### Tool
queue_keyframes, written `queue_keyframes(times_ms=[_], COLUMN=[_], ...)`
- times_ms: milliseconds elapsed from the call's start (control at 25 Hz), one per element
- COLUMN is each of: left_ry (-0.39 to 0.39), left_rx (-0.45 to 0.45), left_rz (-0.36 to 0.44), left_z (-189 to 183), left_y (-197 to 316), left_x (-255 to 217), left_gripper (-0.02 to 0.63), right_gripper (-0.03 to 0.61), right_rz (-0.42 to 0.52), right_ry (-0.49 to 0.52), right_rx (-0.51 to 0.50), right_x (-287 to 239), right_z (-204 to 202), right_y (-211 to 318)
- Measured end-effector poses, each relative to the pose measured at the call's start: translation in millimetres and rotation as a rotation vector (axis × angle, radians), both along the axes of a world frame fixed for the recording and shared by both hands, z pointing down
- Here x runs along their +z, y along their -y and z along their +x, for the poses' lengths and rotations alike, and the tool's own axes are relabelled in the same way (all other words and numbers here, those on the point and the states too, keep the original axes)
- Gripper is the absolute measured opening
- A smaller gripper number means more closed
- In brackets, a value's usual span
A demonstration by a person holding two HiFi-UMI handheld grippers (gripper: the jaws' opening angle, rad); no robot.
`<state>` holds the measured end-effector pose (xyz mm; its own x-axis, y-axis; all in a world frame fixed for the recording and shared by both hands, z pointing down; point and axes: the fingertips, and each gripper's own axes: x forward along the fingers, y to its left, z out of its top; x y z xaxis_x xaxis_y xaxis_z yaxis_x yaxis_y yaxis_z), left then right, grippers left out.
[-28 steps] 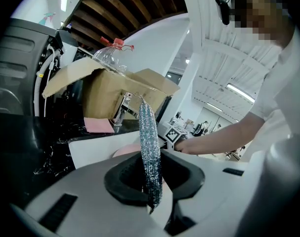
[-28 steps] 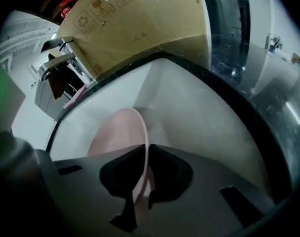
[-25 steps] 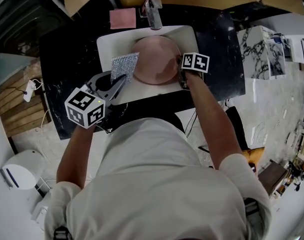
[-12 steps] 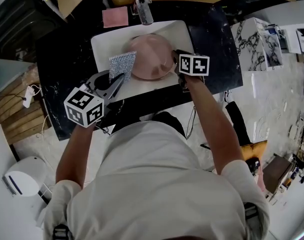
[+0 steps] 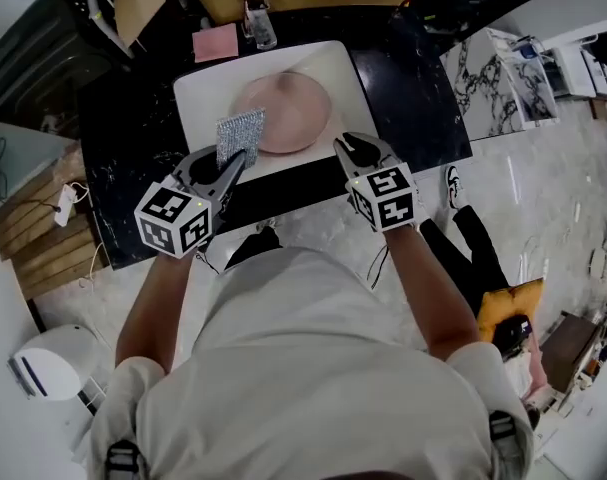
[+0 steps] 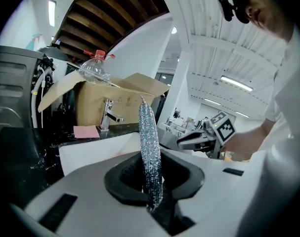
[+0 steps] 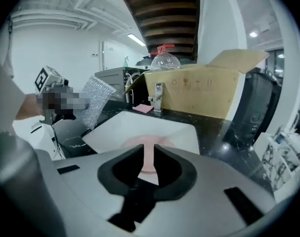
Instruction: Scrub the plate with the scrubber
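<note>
Pink plate (image 5: 283,110), white sink (image 5: 196,100), black white-veined counter (image 5: 133,153) — and a silver, glittering scrubber (image 5: 240,134).

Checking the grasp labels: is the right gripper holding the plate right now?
No, the right gripper has nothing between its jaws, and the plate lies in the sink apart from it.

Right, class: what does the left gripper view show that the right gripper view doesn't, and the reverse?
Only the left gripper view: the right gripper, and the left gripper with its own jaws shut on the scrubber. Only the right gripper view: the pink plate lying in the white sink, framed by empty, slightly parted jaws. Both: the sink, scrubber, faucet, cardboard box, pink cloth.
</note>
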<state>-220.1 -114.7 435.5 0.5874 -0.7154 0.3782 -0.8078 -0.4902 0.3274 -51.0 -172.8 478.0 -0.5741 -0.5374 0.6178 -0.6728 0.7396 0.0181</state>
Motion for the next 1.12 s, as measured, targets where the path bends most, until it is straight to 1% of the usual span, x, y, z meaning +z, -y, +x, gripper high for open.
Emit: queue_keyframes(times_ms=[80, 160, 240, 280, 680, 920, 1120], left_ry=[0.023, 0.066, 0.098, 0.102, 0.072, 0.076, 0.091], left_rx=[-0.008, -0.021, -0.044, -0.055, -0.106, -0.111, -0.094], left_rz=[0.016, 0.046, 0.069, 0.073, 0.054, 0.070, 0.079], left_z=[8.6, 14.0, 16.4, 18.4, 55.7, 77.9, 92.9], left_y=[-13.2, -26.2, -39.1, -46.6, -137.9, -171.8, -192.7], left_x=[-7.4, -16.0, -23.0, -25.4, -27.0, -31.3, -31.2], left_gripper=[0.069, 0.069, 0.069, 0.069, 0.069, 0.069, 0.069], right_gripper=[0.064, 0.063, 0.063, 0.063, 0.061, 0.056, 0.045], right_rz=[0.051, 0.093, 0.122, 0.133, 0.182, 0.178, 0.188], right_ry=[-0.008, -0.008, 0.007, 0.018, 0.154, 0.176, 0.188], right_rx=[-0.023, -0.041, -0.055, -0.061, -0.068, -0.071, -0.078], right_x=[-11.6, -22.7, -32.4, -36.6, -64.4, -67.5, -71.1], right_z=[11.4, 24.0, 35.0, 39.8, 74.3, 88.6, 97.4], right_y=[-23.8, -46.6, -67.7, -77.3, -154.2, -189.9, -211.5])
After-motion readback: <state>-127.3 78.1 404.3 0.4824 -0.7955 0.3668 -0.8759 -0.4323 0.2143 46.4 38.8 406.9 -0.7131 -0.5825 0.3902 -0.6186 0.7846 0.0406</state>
